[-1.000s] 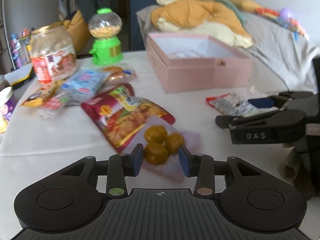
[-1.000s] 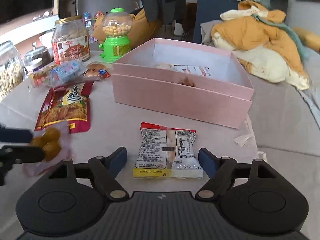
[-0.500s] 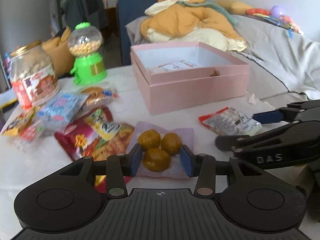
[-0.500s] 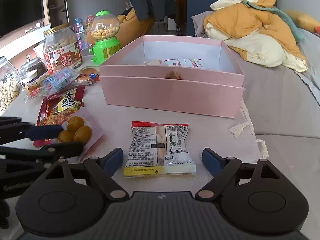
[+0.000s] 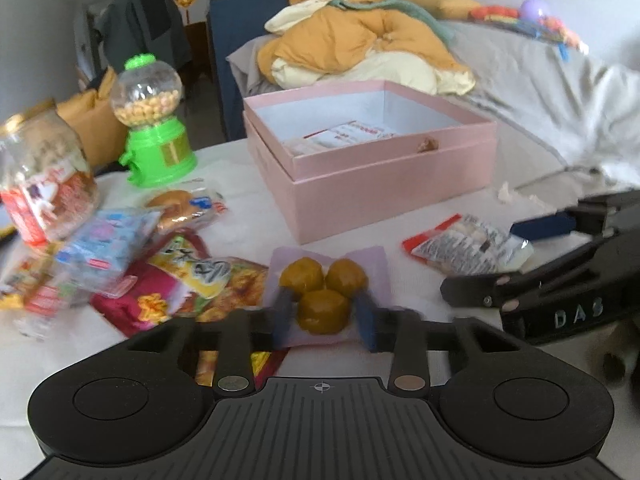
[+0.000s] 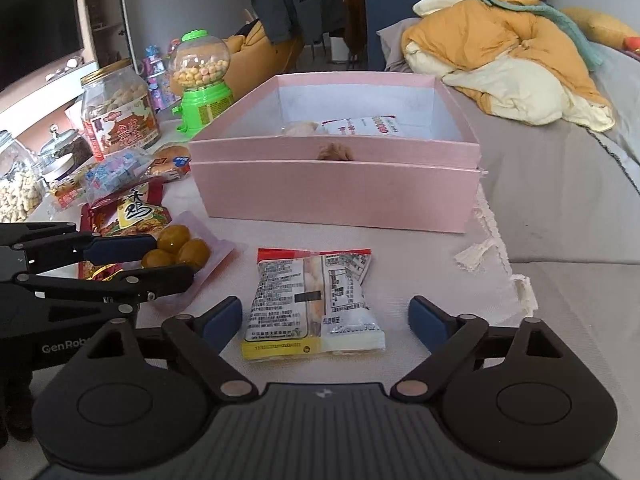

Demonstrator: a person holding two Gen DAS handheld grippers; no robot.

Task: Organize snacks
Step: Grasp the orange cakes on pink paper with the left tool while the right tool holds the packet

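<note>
My left gripper [image 5: 323, 322] is shut on a clear pack of three yellow-brown balls [image 5: 322, 292] and holds it above the table, left of the pink box [image 5: 384, 184]. The same pack [image 6: 176, 250] shows between the left gripper's fingers [image 6: 120, 248] in the right wrist view. My right gripper [image 6: 325, 322] is open, its pads on either side of a silver snack packet with a red top edge [image 6: 314, 300] lying flat on the table. The pink box [image 6: 336, 196] is open and holds a few packets. The right gripper [image 5: 532, 264] also shows in the left wrist view.
A red chicken snack bag [image 5: 180, 284], a blue packet [image 5: 108, 244], a bun pack [image 5: 180, 204], a green gumball dispenser [image 5: 152, 120] and a labelled jar [image 5: 44, 188] crowd the left of the table. A sofa with a yellow jacket [image 6: 500, 52] lies behind the box.
The left gripper has lifted the pack of balls off the red bag and carried it right, toward the box. The right gripper has come closer around the silver packet.
</note>
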